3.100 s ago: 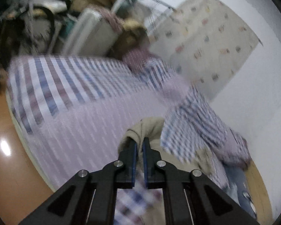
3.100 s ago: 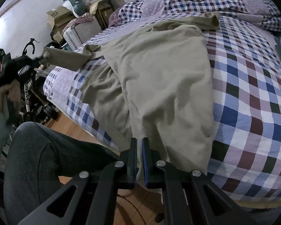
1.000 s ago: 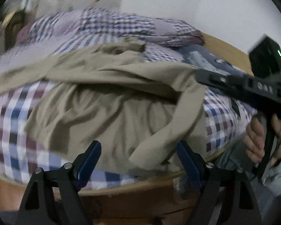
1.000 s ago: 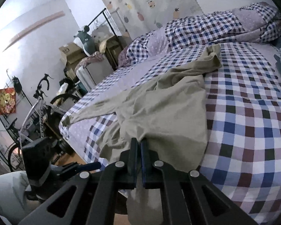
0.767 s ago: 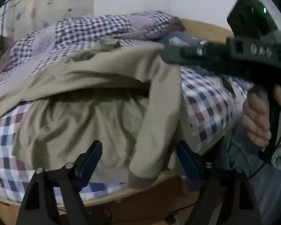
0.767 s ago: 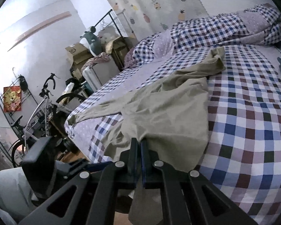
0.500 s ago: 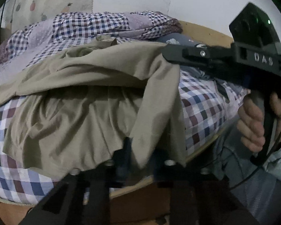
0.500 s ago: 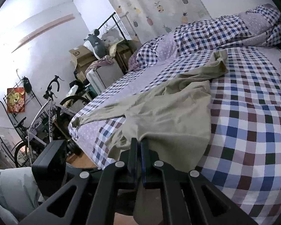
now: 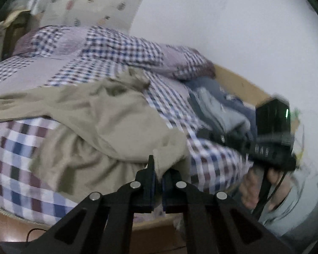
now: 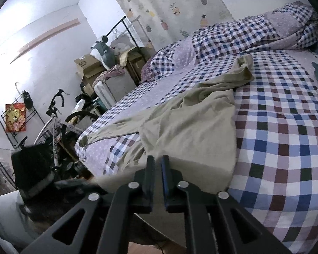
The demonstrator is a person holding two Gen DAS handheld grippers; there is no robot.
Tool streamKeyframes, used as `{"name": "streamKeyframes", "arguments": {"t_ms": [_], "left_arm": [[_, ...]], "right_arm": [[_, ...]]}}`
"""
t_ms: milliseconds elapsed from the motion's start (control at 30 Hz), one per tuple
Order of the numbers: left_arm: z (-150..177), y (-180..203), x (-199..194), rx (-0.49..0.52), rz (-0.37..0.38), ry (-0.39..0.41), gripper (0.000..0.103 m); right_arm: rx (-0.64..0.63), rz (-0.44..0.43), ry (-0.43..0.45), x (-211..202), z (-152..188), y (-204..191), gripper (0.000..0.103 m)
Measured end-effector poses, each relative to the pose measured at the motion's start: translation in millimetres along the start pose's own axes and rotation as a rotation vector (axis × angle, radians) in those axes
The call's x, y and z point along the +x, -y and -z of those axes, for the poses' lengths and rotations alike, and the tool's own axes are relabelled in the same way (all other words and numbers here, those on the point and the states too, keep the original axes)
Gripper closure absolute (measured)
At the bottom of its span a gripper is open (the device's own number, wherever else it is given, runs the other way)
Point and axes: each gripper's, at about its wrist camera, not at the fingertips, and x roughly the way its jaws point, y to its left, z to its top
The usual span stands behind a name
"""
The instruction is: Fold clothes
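A khaki long-sleeved garment (image 9: 108,116) (image 10: 193,122) lies crumpled across the checked bed (image 10: 286,139), one sleeve stretched toward the bed's left edge. My left gripper (image 9: 158,169) is shut on a fold of the garment's near hem at the bed's front edge. In the right wrist view my right gripper (image 10: 158,165) is shut on the same hem further along, with cloth between its fingers. The right gripper's black body (image 9: 273,131) shows in the left wrist view, held by a hand (image 9: 252,188). The left gripper's body (image 10: 31,173) sits low at the left.
A rumpled checked duvet (image 10: 243,33) is heaped at the head of the bed. Folded dark and grey clothes (image 9: 220,114) are stacked by the wooden bed frame (image 9: 243,82). A bicycle (image 10: 55,122), boxes (image 10: 89,67) and a pineapple curtain (image 10: 171,6) fill the room's far side.
The left gripper was open facing the hanging hem and has shut on it. The right gripper, shut on the cloth throughout, has dropped lower and to the right in the left view.
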Motion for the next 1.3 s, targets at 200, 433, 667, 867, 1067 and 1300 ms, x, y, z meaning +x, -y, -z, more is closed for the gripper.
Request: {"name": "streamKeyframes", "arguments": {"t_ms": [200, 433, 667, 867, 1067, 1300], "left_arm": [[-44.0, -42.3, -62.2, -0.112, -0.043, 0.158, 0.101], [-105.3, -108.0, -145.2, -0.241, -0.102, 0.378, 0.101], [-158.0, -151.5, -200.0, -0.268, -0.176, 0.496, 0.101], [-199.4, -160.5, -216.0, -0.230, -0.208, 0.530, 0.101], [-224.0, -173.5, -232.3, -0.243, -0.219, 0.564, 0.101], [-220.8, -241.4, -253.3, -0.352, -0.324, 0.619, 0.101]], "right_arm": [[0.046, 0.018, 0.033, -6.9, -3.3, 12.0, 0.067], [0.055, 0.052, -0.025, 9.0, 2.1, 13.5, 0.064], [-0.107, 0.080, -0.136, 46.3, 24.6, -22.7, 0.062], [-0.354, 0.160, -0.173, 81.9, 54.9, -74.5, 0.056], [-0.518, 0.177, -0.220, 124.4, 79.2, -111.3, 0.047], [-0.359, 0.083, -0.290, 172.1, 80.4, -110.2, 0.047]]}}
